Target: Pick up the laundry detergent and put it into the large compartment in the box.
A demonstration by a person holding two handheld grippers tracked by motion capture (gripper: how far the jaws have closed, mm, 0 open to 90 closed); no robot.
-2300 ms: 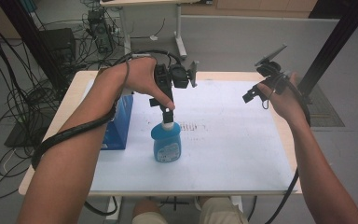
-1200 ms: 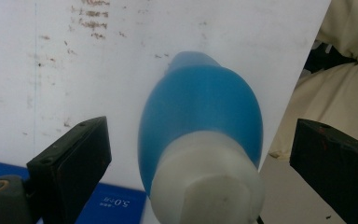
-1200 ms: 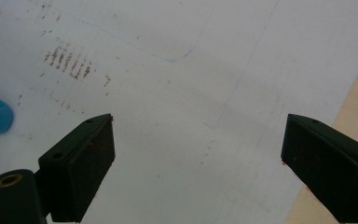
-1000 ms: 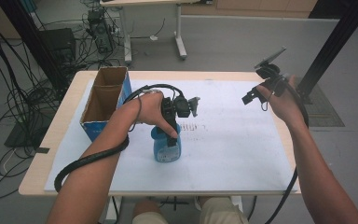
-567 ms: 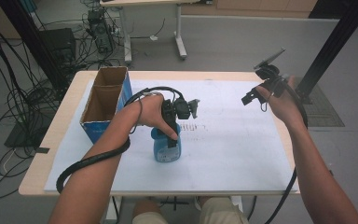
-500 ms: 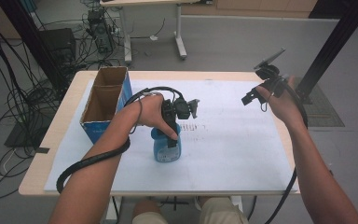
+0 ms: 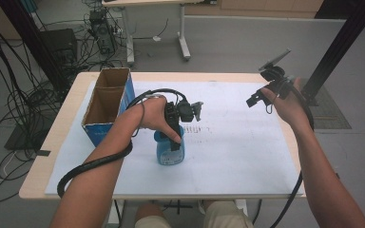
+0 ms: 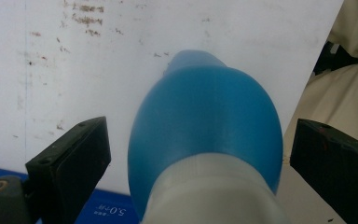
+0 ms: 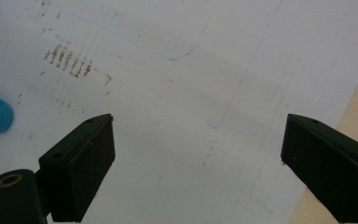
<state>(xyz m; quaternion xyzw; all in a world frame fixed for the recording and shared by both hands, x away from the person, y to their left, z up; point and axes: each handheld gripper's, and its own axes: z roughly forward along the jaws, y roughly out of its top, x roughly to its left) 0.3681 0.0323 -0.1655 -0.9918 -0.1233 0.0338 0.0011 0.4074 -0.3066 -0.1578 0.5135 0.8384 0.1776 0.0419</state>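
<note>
Straddling blue bottle [image 8: 205,135], left gripper [image 8: 200,158] jaws apart, not touching | right gripper [image 9: 196,163] jaws spread, empty, above white surface [image 9: 177,93]

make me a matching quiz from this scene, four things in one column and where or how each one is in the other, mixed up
Things:
1. blue bottle
2. cardboard box
3. right gripper
4. white sheet

Places or states:
A. covers most of the tabletop
B. held up above the table's right side, jaws open on nothing
C. stands upright between the left gripper's open jaws
D. open-topped, at the table's left edge

Pairs: 1-C, 2-D, 3-B, 4-A
</note>
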